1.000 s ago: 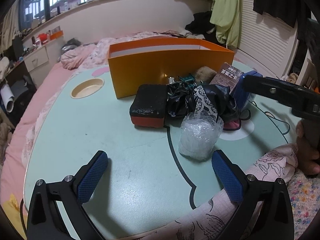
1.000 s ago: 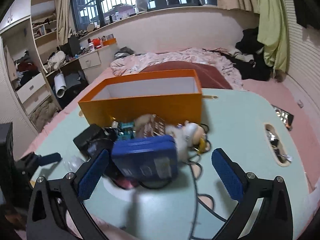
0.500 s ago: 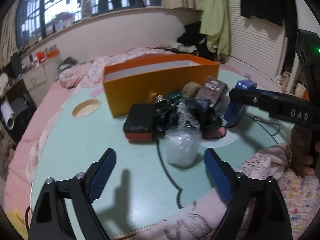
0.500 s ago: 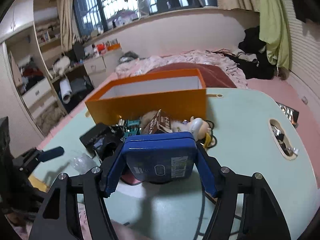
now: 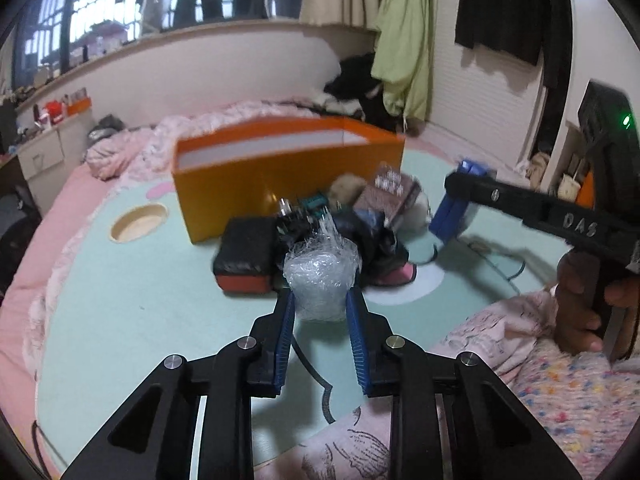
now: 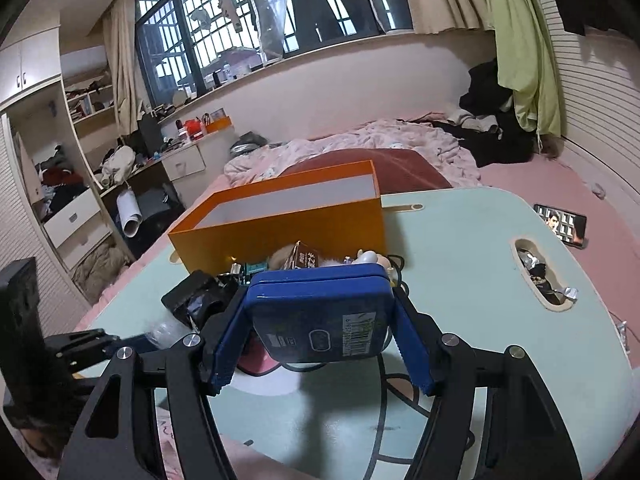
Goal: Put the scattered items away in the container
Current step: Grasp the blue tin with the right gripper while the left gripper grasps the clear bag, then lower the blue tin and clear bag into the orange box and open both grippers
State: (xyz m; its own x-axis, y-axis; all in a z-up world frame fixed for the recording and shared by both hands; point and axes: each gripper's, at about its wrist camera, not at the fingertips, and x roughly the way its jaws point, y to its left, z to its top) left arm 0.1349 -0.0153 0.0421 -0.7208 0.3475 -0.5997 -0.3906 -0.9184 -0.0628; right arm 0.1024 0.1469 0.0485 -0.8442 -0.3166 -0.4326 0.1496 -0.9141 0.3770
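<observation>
- Only the right wrist view shows the white inside of the open orange cardboard box (image 6: 280, 216), standing upright at the far side of the pale green round table (image 6: 472, 248), and a slot in the tabletop at the right with crumpled wrappers in it.
- Only the left wrist view shows a round hole in the tabletop left of the box, and the hand (image 5: 580, 300) gripping the right tool's handle.
- The pile of loose items lies just in front of the box; among them is a black block with an orange base (image 5: 244, 256).
- The left gripper (image 5: 320, 304) is closing, jaws narrow, blue pads pressing both sides of a crumpled clear plastic bag (image 5: 320, 280) near the pile.
- The right gripper (image 6: 320, 336) stands about half open, clamped on a flat dark blue rectangular tin (image 6: 320, 316), held on edge above the table, in front of the pile.
</observation>
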